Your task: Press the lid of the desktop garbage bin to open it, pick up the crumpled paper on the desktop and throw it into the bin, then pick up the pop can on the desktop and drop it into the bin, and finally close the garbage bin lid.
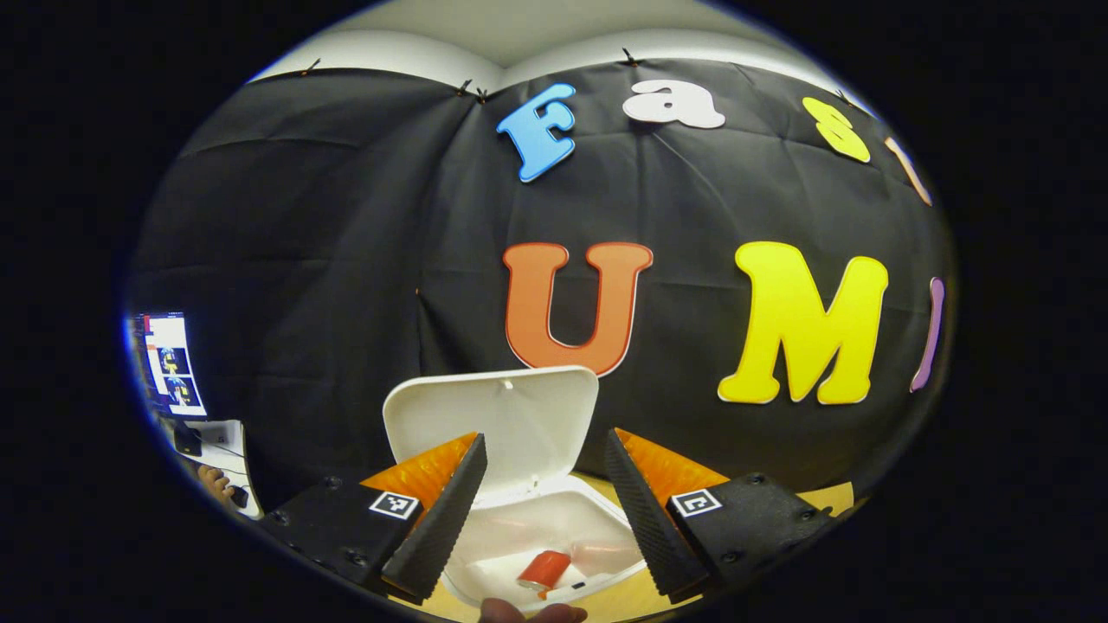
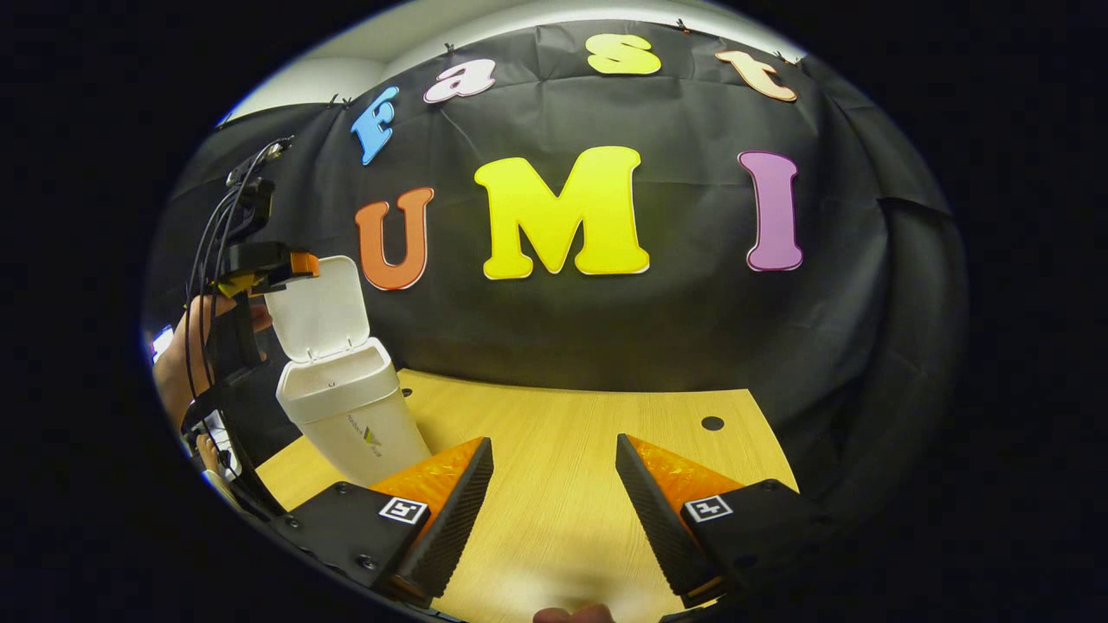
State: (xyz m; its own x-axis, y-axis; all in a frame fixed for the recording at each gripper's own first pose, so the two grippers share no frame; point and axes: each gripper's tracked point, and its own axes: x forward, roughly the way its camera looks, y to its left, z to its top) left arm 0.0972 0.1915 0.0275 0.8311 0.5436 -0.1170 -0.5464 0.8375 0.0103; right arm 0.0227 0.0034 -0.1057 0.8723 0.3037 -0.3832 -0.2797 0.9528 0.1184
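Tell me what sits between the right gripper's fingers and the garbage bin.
Nothing: in the right gripper view, only bare wooden desktop lies between the open right gripper and the white garbage bin, whose lid stands open.

One white garbage bin [image 2: 346, 407] stands at the left of the one wooden desktop [image 2: 571, 467], its one lid [image 2: 318, 307] raised. Inside lies one pop can [image 1: 544, 569]. Two grippers: left [image 1: 544, 510], right [image 2: 554, 510].
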